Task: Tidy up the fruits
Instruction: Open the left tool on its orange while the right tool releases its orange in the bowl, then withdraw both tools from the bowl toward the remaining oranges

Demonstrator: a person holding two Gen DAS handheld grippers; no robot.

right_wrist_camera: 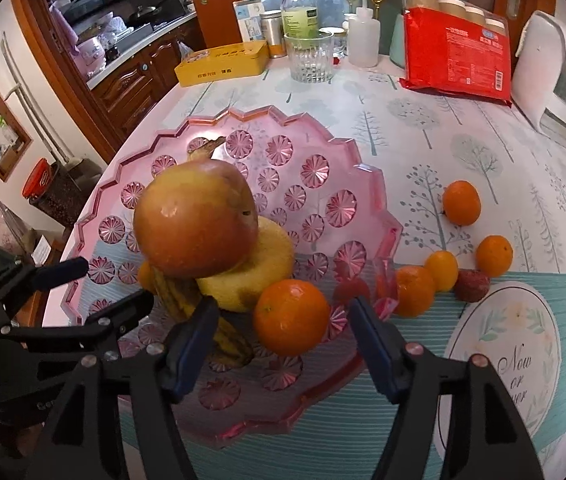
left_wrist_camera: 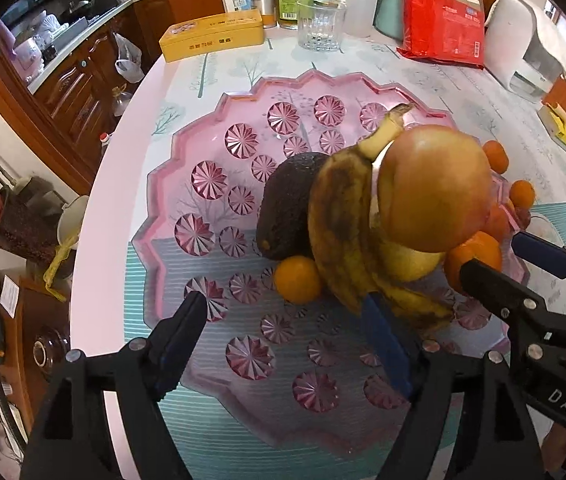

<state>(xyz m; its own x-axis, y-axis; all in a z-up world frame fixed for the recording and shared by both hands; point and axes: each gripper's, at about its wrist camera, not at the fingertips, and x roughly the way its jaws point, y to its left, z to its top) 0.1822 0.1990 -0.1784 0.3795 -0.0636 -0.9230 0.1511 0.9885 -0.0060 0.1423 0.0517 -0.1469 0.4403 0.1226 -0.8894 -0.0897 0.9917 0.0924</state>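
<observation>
Avocado (left_wrist_camera: pixel 287 204) shows only from left wrist.

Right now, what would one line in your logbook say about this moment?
task: organize fruits | left gripper: jaws open, empty | right gripper: jaws open around orange | pink tray: apple, banana, avocado

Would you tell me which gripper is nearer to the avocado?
Left. The left gripper is open just in front of the avocado; the right gripper is open beyond the banana, around a tangerine.
</observation>
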